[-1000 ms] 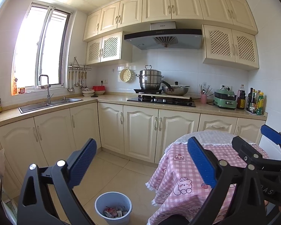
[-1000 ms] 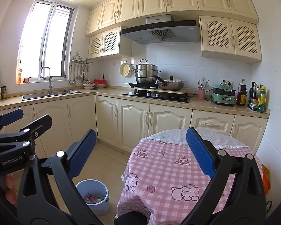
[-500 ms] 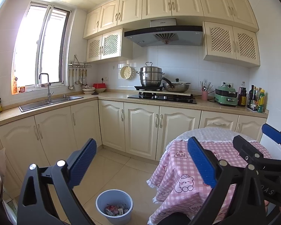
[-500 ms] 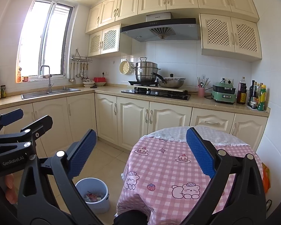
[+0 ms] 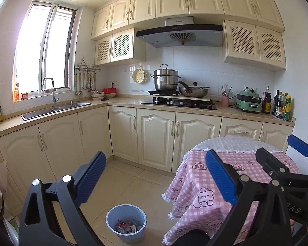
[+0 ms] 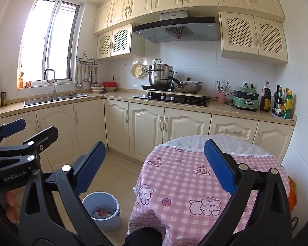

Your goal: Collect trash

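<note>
Your left gripper (image 5: 154,176) is held level, well above the floor, pointing at the base cabinets; its blue-padded fingers (image 5: 91,177) are spread wide with nothing between them. Your right gripper (image 6: 154,166) sits alongside at about the same height, also spread wide and empty, out over the near edge of the round table with the pink checked cloth (image 6: 180,184). Each wrist view shows the other gripper at its frame edge, so they're near but apart.

The trash: small wrappers and scraps (image 5: 127,226) lie in the bottom of one round light-blue plastic bin (image 5: 113,218). It stands on the beige tile floor (image 5: 123,176), just beside the table's left edge, below and ahead of your left gripper.

Counts: two grippers, one bin, one table. The tabletop shows only the cloth and a white lace cover (image 6: 195,141) at its far edge. On the beige worktop (image 5: 125,101): one steel stacked steamer pot (image 5: 166,80), one wok with lid (image 5: 194,91), one green electric cooker (image 5: 248,100).
</note>
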Motion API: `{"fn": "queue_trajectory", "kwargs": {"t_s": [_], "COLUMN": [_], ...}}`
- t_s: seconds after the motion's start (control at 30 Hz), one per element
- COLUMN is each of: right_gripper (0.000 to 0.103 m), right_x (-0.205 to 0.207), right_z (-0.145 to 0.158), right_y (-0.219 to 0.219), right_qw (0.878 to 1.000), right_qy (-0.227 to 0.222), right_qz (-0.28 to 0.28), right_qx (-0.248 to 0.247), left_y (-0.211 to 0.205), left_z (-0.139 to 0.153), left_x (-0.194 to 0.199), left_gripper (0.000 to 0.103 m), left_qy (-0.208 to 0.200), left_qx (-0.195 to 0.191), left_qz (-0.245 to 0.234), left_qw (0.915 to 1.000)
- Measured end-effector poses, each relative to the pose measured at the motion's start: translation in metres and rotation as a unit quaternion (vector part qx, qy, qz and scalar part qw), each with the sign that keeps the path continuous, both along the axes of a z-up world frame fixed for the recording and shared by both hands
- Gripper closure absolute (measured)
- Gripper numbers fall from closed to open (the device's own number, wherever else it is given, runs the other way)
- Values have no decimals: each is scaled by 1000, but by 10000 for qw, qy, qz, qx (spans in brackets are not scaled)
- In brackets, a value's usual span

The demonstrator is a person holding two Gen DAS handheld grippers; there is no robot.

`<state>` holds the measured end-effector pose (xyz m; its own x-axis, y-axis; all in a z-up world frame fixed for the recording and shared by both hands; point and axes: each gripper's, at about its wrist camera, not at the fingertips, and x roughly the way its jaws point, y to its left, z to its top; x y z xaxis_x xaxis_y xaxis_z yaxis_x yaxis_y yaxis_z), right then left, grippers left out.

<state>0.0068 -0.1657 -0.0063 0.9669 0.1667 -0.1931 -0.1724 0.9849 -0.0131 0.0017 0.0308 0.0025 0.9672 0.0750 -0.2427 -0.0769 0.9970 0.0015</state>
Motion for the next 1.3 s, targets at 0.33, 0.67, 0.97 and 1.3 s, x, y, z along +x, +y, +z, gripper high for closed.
{"fn": "queue_trajectory", "kwargs": {"t_s": [0.33,0.67,0.97,1.3], "right_gripper": [8,8,8,8], "right_x": [3,5,5,13], "right_z": [-2,-3,-5,-13], "right_y": [-1,0,1,1], "right_qw": [10000,10000,9999,9997], "right_qy": [63,92,104,228], "right_qz": [14,16,16,17], "right_qx": [7,10,13,6], "left_y": [1,2,1,1], "left_z": [-3,-5,-7,-16], "left_x": [1,2,3,13], "left_gripper": [7,7,7,7], "left_qy": [72,104,125,291], "left_qx": [14,32,39,96], "left_qz": [7,7,14,13], "left_qw": [10000,9999,9999,9995]}}
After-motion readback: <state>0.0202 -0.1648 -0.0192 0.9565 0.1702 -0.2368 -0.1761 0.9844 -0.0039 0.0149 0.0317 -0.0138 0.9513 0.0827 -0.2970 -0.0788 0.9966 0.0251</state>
